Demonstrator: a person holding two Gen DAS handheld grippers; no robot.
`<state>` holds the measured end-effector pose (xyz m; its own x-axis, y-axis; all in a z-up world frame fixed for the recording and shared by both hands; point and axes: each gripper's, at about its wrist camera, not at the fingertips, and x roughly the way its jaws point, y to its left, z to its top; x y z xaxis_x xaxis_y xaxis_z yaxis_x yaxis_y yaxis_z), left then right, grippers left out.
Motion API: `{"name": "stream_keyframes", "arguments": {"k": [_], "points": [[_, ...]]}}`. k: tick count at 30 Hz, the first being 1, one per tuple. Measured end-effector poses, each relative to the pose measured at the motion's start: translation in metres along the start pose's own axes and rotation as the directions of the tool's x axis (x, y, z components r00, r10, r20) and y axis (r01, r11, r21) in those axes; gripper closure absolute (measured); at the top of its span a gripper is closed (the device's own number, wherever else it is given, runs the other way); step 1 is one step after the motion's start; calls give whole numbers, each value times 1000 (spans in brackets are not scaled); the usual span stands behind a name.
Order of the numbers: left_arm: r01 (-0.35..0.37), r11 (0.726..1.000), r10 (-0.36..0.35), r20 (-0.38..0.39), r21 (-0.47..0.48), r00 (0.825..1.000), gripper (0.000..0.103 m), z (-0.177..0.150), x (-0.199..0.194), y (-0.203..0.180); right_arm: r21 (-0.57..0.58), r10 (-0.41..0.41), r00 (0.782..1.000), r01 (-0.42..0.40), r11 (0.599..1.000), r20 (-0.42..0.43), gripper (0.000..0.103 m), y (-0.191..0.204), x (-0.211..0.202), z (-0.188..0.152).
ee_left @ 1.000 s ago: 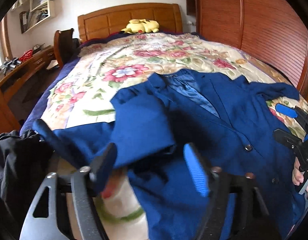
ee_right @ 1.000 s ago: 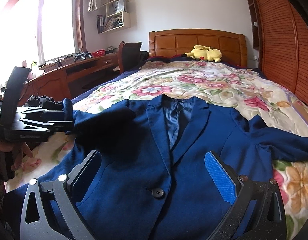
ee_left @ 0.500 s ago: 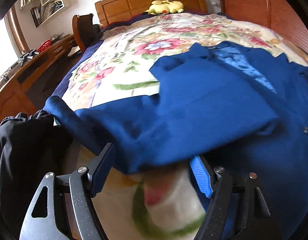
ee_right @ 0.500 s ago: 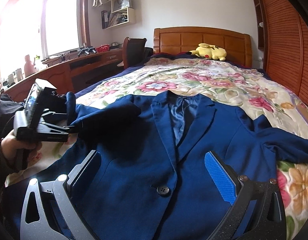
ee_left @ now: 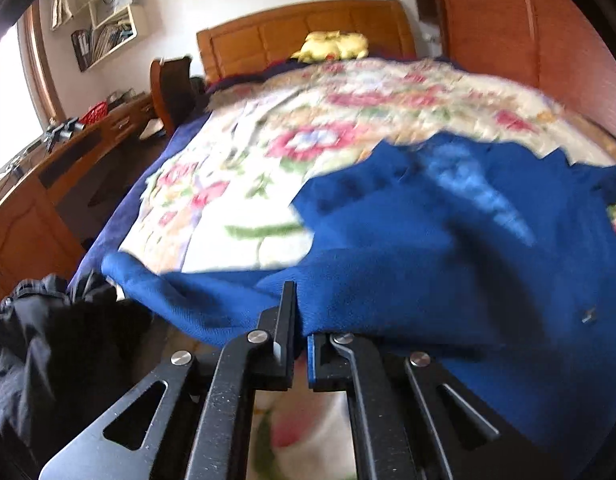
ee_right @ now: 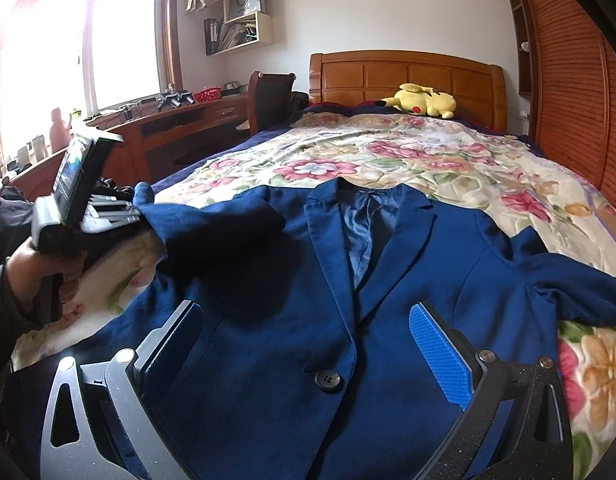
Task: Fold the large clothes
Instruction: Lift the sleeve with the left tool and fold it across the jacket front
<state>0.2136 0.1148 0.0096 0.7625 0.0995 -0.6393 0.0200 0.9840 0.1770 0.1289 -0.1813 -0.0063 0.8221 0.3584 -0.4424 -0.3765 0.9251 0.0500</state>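
A large blue blazer lies face up on the floral bedspread, collar toward the headboard. My left gripper is shut on the edge of the blazer's left sleeve and holds it lifted over the bed's left side; it also shows in the right wrist view. My right gripper is open and empty, hovering low over the blazer's front above a dark button. The right sleeve lies spread out to the right.
A black garment is heaped at the bed's left near corner. A wooden desk and chair stand left of the bed. A yellow plush toy lies by the headboard. A wooden wardrobe lines the right side.
My left gripper has closed on the left sleeve's edge, where it was open before, and has shifted left and back. The right gripper has barely moved.
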Motion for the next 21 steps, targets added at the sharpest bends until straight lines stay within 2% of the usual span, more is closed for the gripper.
{"name": "stream_keyframes", "arguments": {"k": [8, 14, 17, 19, 21], "points": [[109, 993, -113, 65, 53, 991, 99, 23, -32, -59, 10, -27, 999, 26, 1000, 22, 0, -5, -7, 2], [135, 988, -138, 34, 69, 990, 98, 18, -28, -80, 31, -43, 999, 42, 999, 26, 0, -11, -6, 0], [174, 984, -175, -1, 47, 985, 87, 10, -26, -76, 33, -41, 999, 41, 999, 20, 0, -9, -3, 0], [187, 982, -187, -19, 33, 982, 72, 2, -28, -71, 25, -40, 999, 40, 999, 17, 0, -7, -3, 0], [201, 979, -200, -24, 26, 979, 61, -8, -32, -68, 15, -43, 999, 43, 999, 16, 0, -4, -3, -1]]}}
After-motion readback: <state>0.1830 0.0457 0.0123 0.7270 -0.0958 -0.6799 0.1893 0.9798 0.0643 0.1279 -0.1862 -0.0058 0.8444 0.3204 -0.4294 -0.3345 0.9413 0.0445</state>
